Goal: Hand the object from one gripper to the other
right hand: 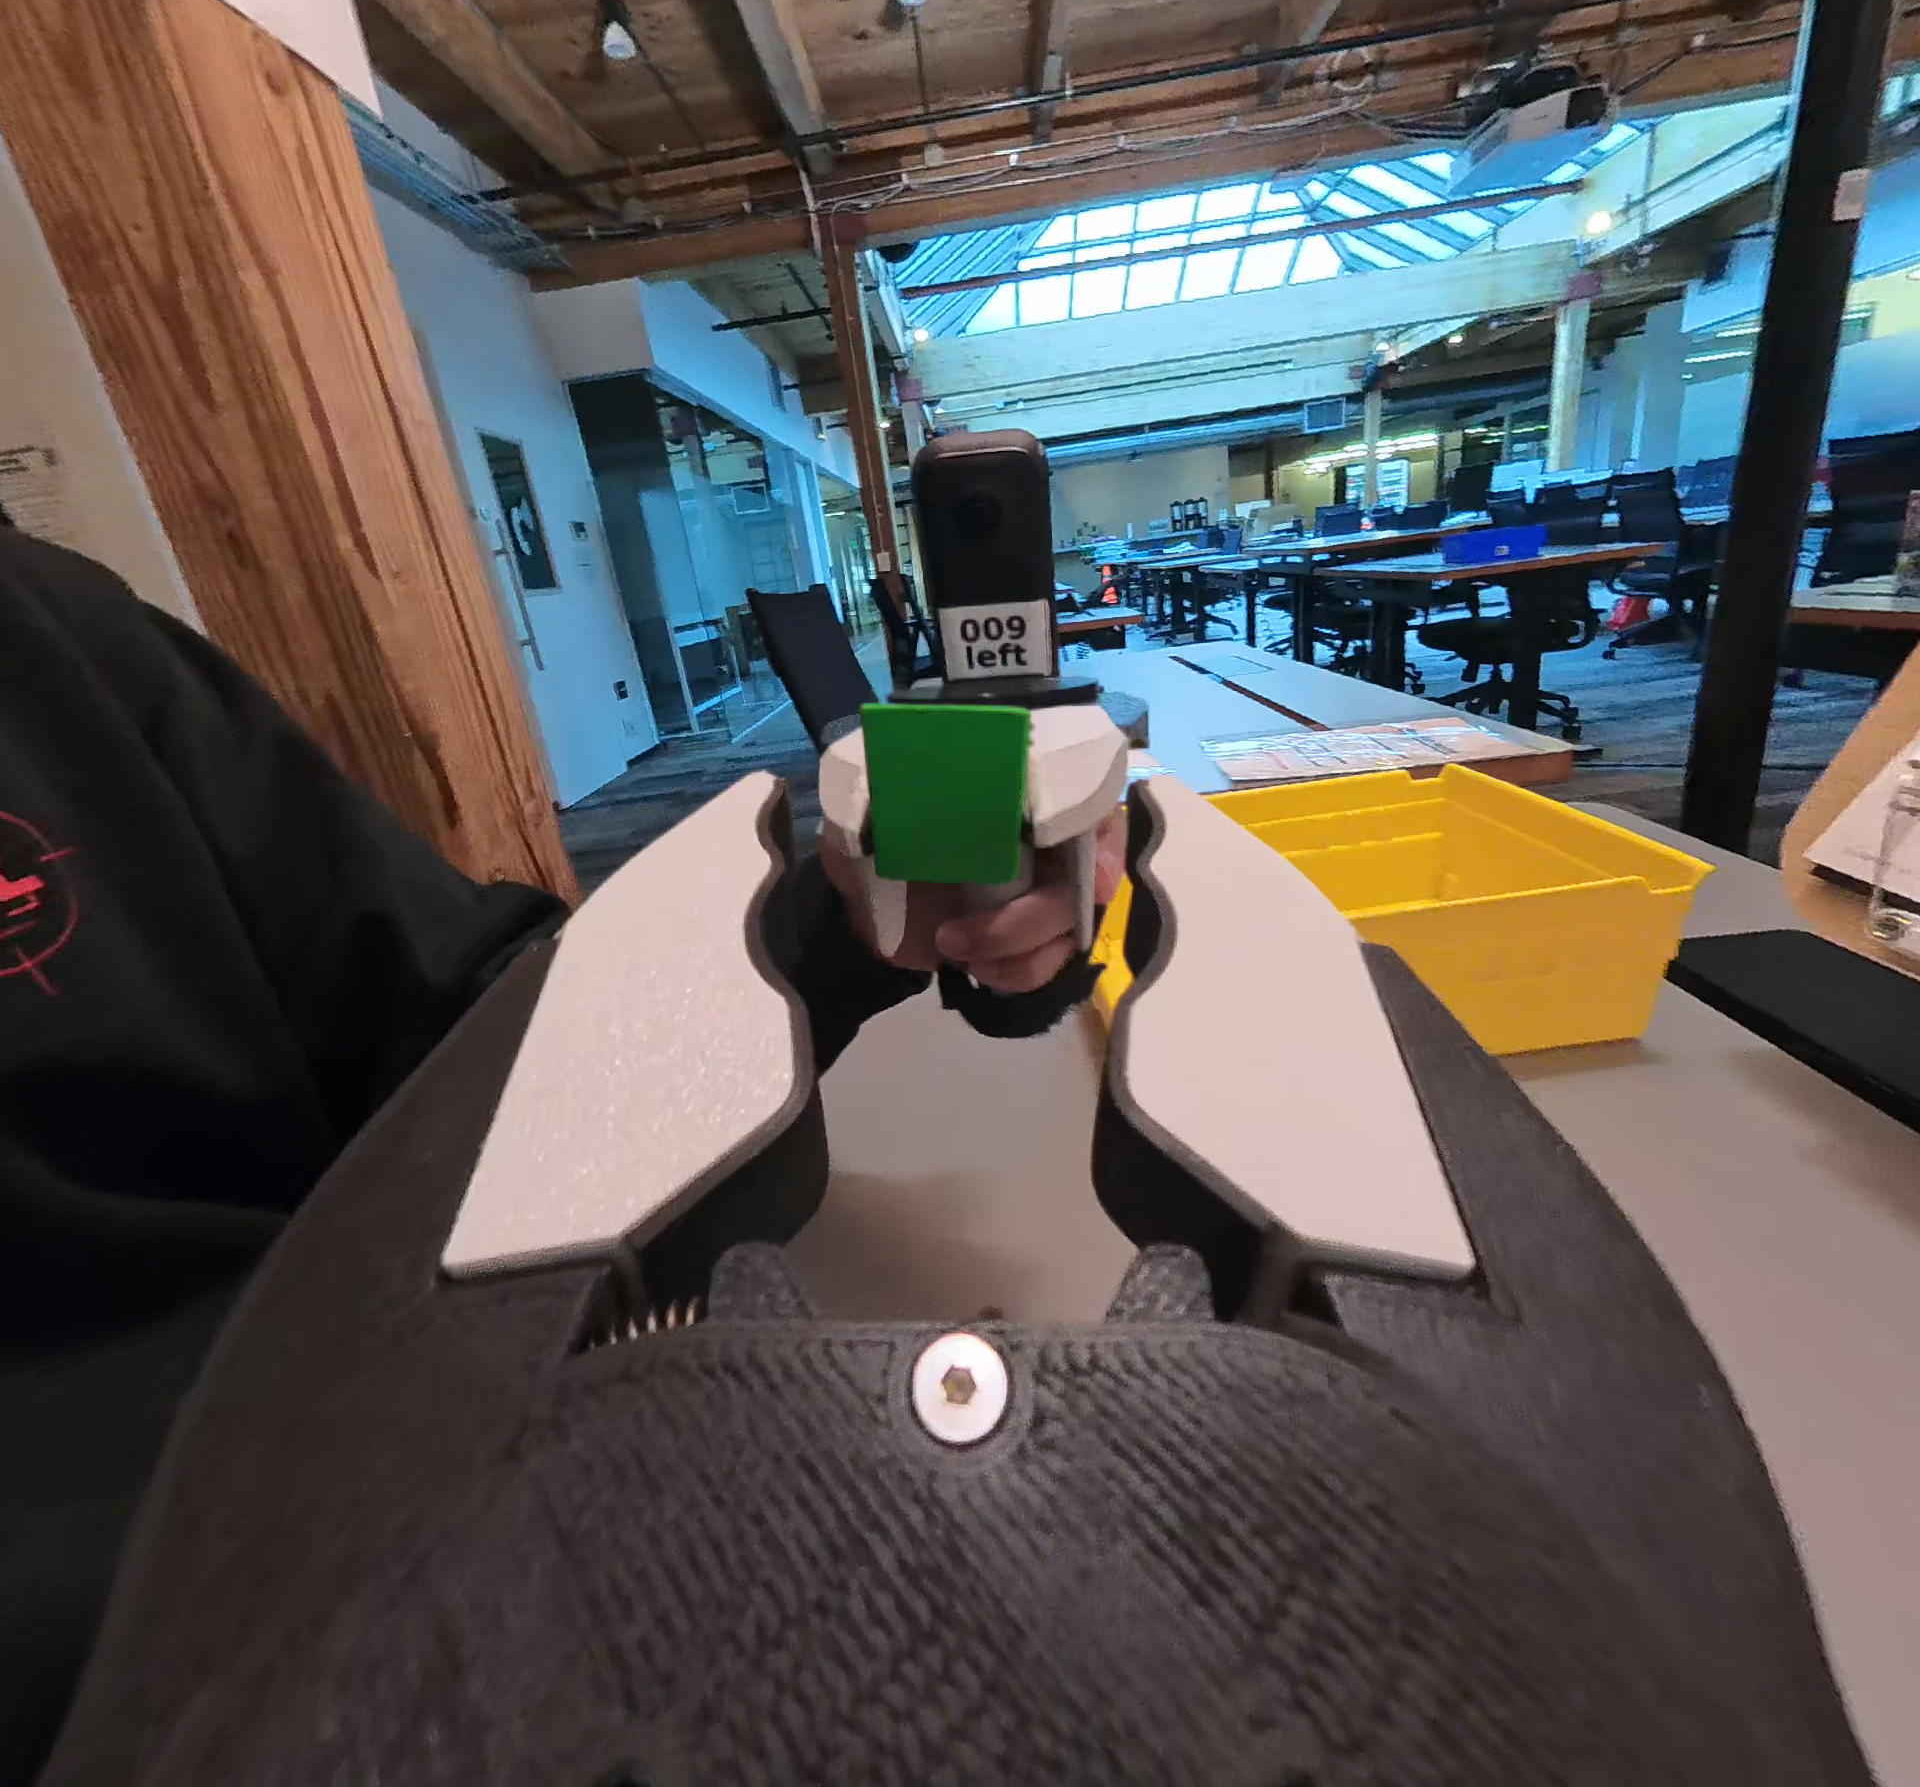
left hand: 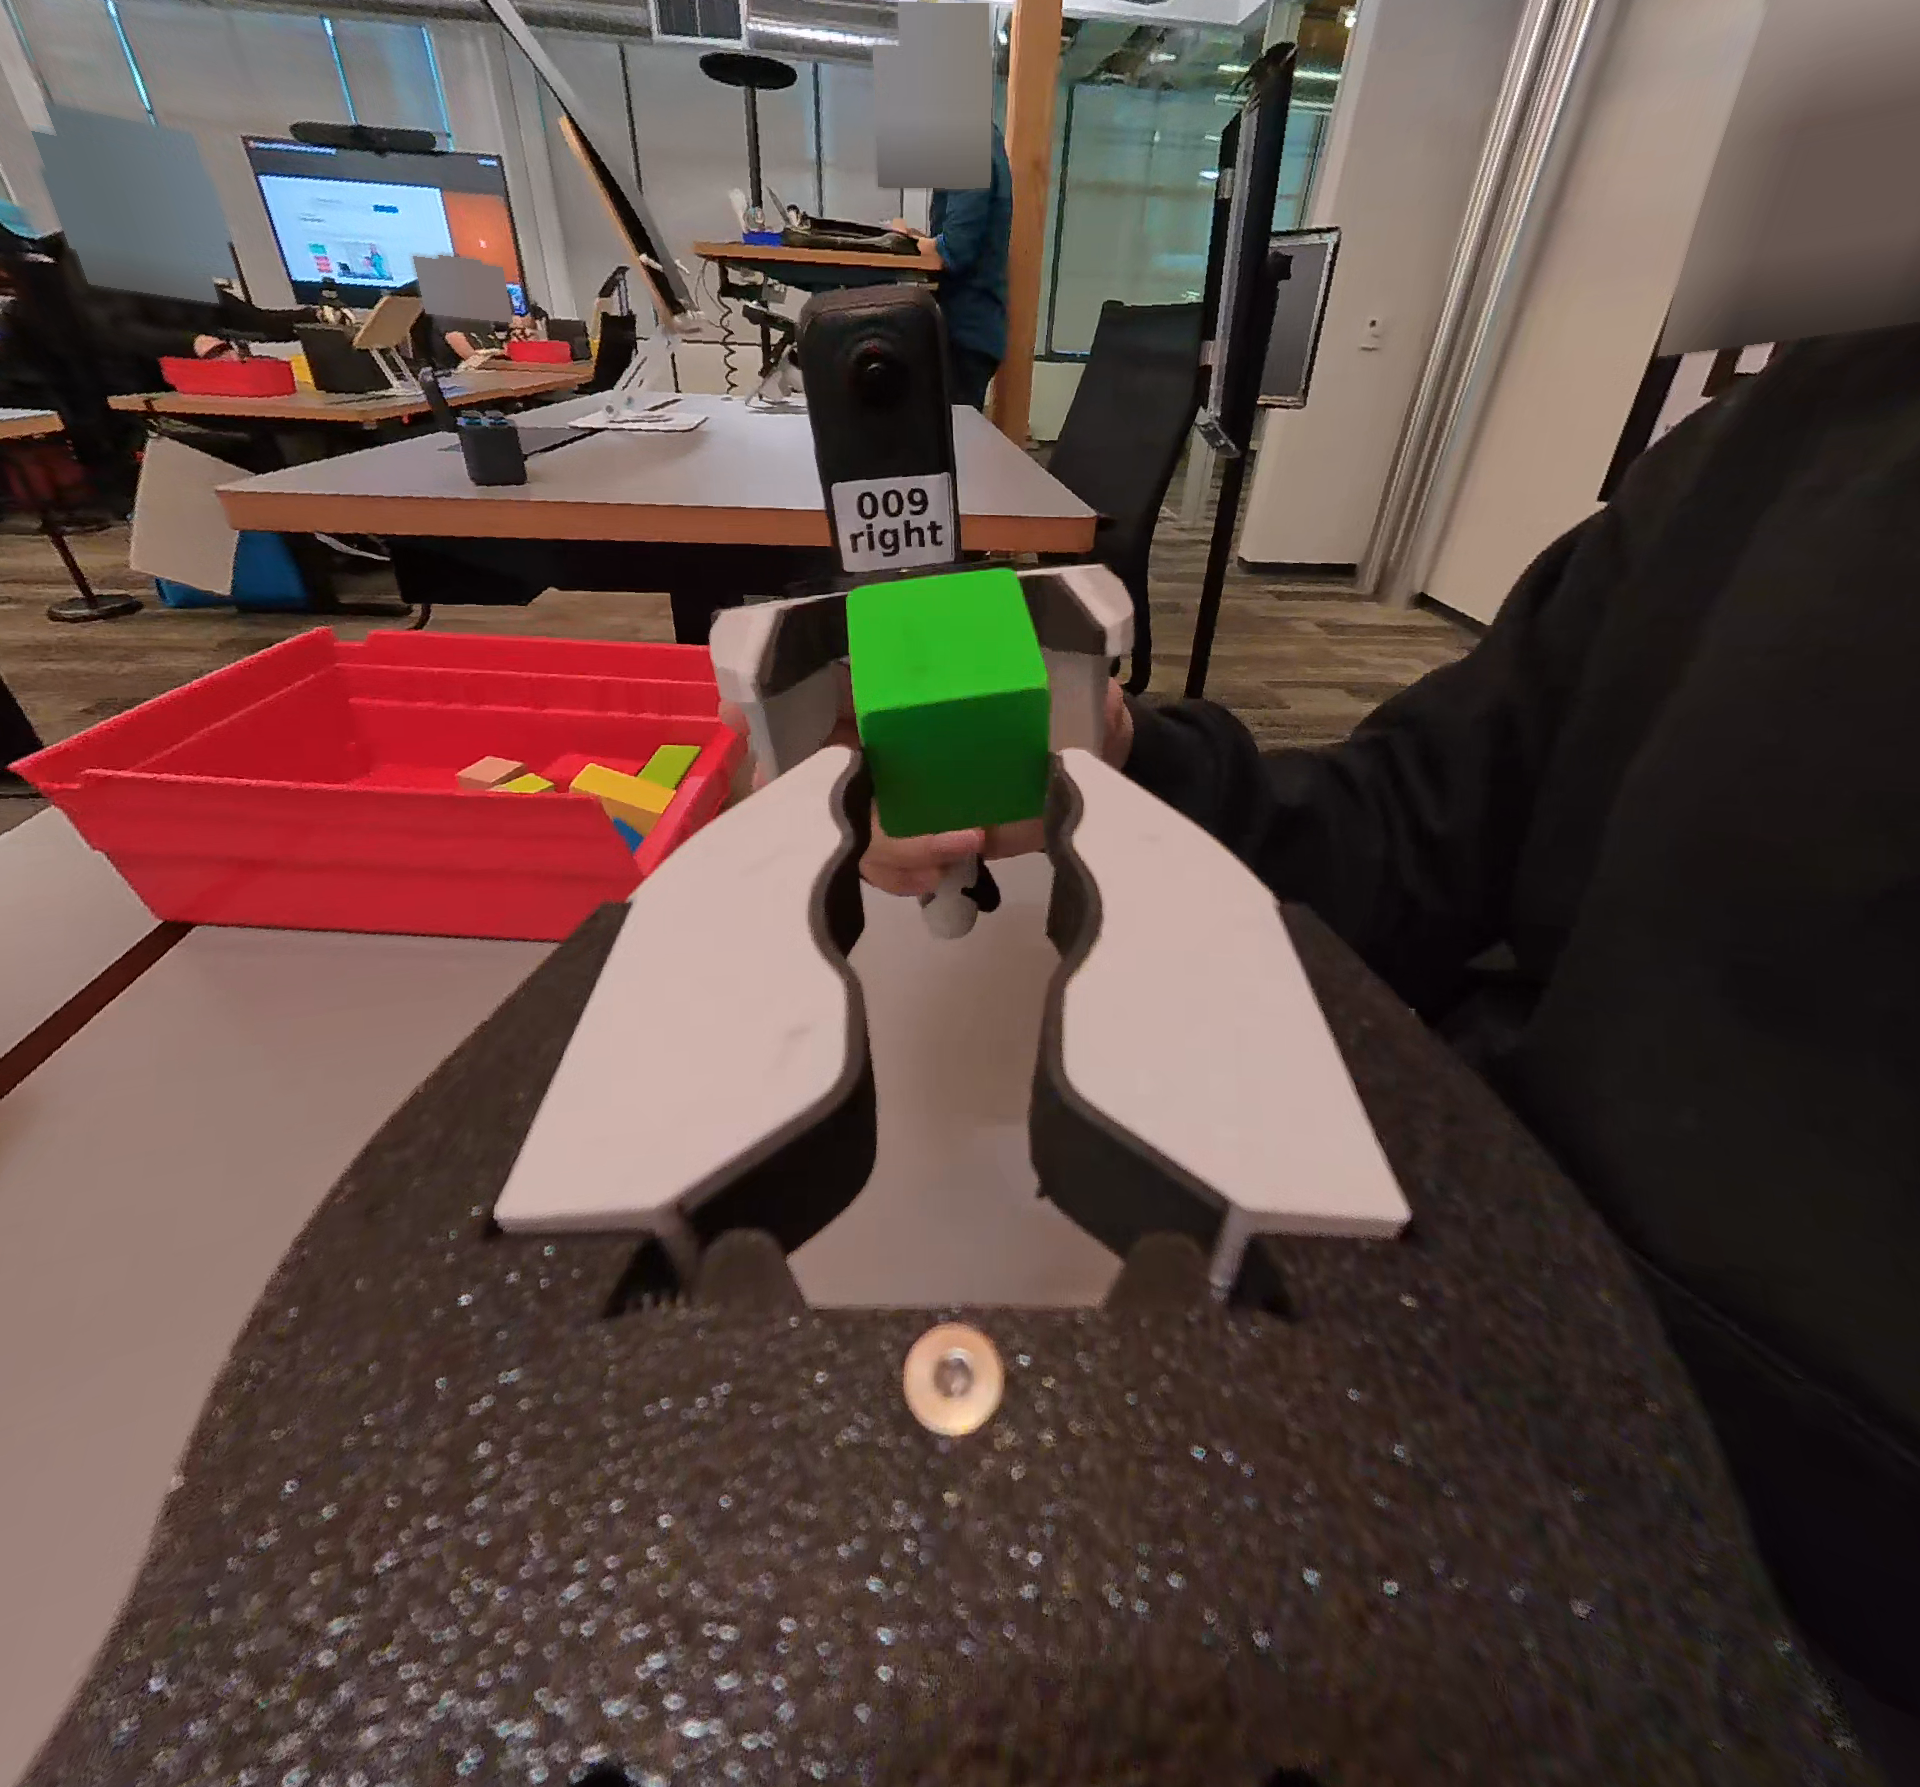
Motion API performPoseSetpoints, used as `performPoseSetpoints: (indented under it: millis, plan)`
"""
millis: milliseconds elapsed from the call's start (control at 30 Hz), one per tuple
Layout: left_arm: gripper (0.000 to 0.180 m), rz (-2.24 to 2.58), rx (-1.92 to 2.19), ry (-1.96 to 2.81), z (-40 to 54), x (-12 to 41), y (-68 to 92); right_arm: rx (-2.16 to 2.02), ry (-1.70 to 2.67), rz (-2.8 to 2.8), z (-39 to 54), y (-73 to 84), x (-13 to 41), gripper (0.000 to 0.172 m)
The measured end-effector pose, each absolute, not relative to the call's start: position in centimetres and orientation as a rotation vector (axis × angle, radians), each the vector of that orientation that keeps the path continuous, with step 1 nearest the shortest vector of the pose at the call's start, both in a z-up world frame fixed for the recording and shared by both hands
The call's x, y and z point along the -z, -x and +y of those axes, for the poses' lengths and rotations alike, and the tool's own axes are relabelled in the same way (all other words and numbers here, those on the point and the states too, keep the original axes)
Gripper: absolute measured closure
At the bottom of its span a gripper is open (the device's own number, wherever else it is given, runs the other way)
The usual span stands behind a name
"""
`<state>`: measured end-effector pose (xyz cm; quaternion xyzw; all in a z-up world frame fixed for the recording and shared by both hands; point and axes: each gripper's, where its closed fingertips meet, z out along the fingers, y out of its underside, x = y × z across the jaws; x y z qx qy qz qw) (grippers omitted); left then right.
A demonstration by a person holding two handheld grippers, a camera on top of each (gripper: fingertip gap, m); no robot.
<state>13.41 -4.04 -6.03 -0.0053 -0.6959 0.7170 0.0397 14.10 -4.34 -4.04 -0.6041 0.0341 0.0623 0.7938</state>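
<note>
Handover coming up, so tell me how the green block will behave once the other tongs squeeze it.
The green block looks rigid with flat, squared faces, so it likely won't deform or roll. Its smooth painted finish may slip slightly. It is probably light, since the left tongs hold it by the sides alone.

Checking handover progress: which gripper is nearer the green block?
Left. The left gripper grips the green block between its jaws; the right gripper faces it, jaws open around it.

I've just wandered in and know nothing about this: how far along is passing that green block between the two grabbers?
Done: the left gripper grips the green block, lifted off the table. In hand: the right gripper faces it, jaws wide on either side, not pressing. Left: the right closes and the left lets go. The red bin and yellow bin wait nearby.
</note>
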Motion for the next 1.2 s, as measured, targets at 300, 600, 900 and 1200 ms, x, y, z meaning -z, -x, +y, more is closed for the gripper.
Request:
performPoseSetpoints:
  millis: [300,600,900,1200]
  plan:
    - [0.15,-2.178,-2.17,0.031,-5.3,7.1,-13.1,-0.109,1.324,0.022,-3.5,-13.4,4.6,0.138]
    - [0.129,-2.479,-2.22,-0.395,-4.5,9.4,-16.8,0.336,1.488,0.377,-10.4,-20.8,5.9,0.138]
    - [0.122,-2.433,-2.212,-0.695,-1.9,12.6,-16.5,0.929,1.716,1.19,-34.8,-31.3,13.3,0.138]
    - [0.127,-2.341,-2.183,-0.737,-1.1,12.9,-16.5,0.893,2.113,1.462,-41.6,-38.3,18.4,0.138]
